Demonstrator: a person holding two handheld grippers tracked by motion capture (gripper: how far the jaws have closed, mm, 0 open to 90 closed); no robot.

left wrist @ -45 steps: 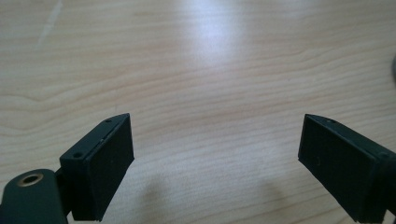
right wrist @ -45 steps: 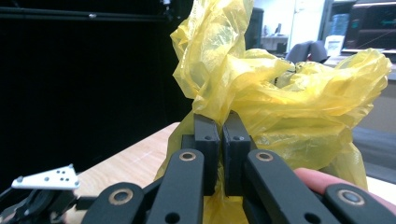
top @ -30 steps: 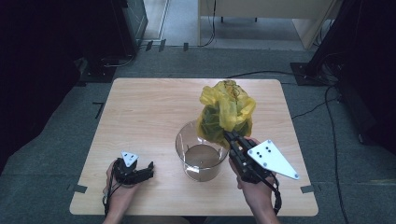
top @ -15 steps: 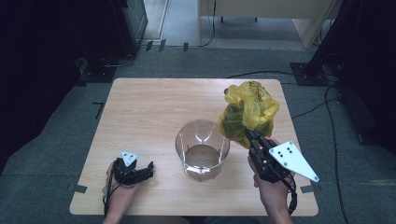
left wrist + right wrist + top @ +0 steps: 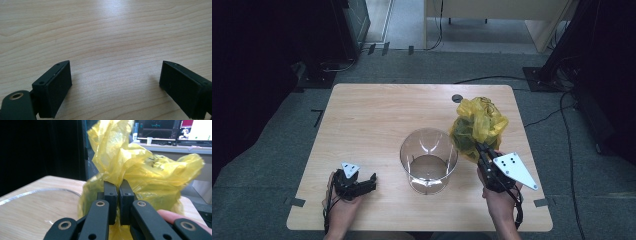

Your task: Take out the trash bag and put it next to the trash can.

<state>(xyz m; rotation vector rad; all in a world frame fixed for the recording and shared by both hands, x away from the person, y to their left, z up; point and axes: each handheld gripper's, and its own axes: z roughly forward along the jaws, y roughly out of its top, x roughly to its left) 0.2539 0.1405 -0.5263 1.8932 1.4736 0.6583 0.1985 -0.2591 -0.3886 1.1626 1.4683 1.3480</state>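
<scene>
Two claws are in play. The right claw is clamped on a yellow plastic bag, held off the surface at about three o'clock of the clear glass bowl — likely to keep it clear of the rim. The left claw rests with jaws apart — idle.

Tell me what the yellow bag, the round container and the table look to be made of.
Yellow bag: thin plastic film, semi-translucent and glossy; it crumples into sharp creases where the right gripper pinches it.
Round container: clear glass or hard plastic, cannot tell which; the table shows through it and its rim glints.
Table: light wood or wood-look laminate, with visible grain lines and a soft sheen.
</scene>
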